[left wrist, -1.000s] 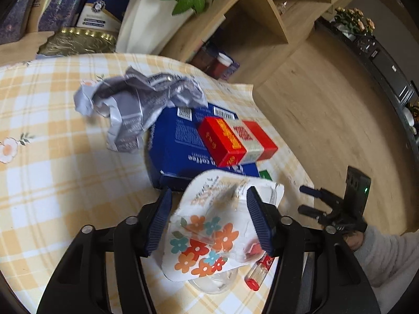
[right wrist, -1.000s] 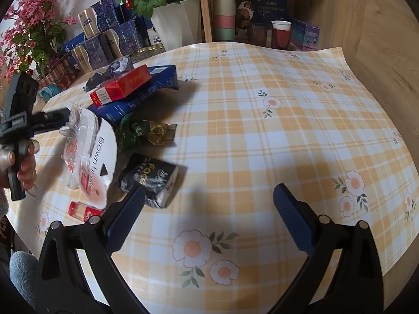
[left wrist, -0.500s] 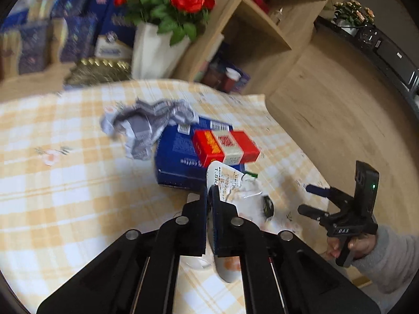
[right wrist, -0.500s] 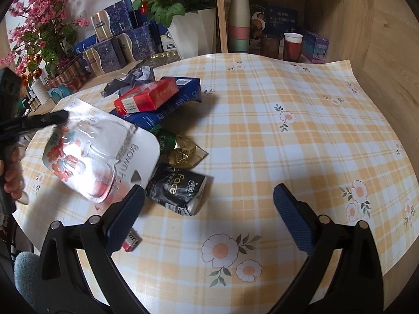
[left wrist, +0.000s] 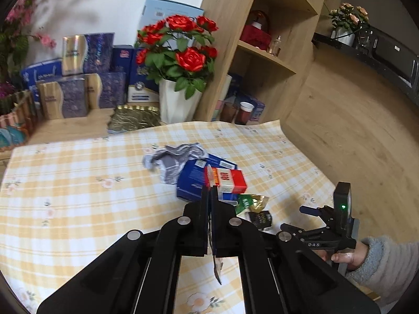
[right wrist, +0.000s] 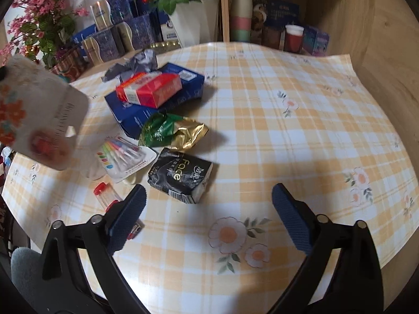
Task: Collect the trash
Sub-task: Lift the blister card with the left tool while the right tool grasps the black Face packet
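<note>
Fingers (left wrist: 203, 219) of left gripper (left wrist: 209, 196) now clamped on flowered card (right wrist: 34, 120), lifted clear of table (right wrist: 288, 136). Right gripper (right wrist: 208, 209) wide apart, lately narrowing slightly, empty. One piece collected; black packet (right wrist: 180, 180) probably next.

I see a carton (right wrist: 149, 89) lying on a box (right wrist: 157, 99); wrapper (right wrist: 172, 132) before them, tissue pack (right wrist: 180, 175) nearest me.

The black tissue pack (right wrist: 180, 176) on the table reads "Face"

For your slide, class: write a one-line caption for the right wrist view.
Open right gripper hovers near a black tissue pack while a flowered white card package hangs lifted at left.
</note>
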The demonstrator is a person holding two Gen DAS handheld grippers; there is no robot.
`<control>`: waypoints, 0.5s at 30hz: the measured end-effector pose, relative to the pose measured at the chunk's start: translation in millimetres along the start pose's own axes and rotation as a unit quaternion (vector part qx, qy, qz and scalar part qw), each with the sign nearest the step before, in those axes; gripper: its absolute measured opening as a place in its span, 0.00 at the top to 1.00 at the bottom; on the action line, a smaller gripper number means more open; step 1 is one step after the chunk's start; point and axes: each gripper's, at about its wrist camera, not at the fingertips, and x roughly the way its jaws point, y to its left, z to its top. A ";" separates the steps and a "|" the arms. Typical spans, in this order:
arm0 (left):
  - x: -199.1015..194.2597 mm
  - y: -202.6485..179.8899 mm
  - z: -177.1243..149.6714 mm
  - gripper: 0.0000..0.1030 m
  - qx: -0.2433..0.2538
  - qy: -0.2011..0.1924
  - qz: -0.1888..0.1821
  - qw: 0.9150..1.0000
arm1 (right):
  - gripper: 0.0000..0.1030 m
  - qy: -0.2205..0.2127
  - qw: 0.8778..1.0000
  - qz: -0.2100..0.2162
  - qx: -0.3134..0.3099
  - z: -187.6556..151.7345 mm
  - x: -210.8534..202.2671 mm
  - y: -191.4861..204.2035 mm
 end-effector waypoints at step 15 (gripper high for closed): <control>-22.1 29.4 -16.6 0.98 -0.033 0.005 0.028 0.999 | 0.28 0.071 0.994 -0.058 0.054 15.8 64.5 37.6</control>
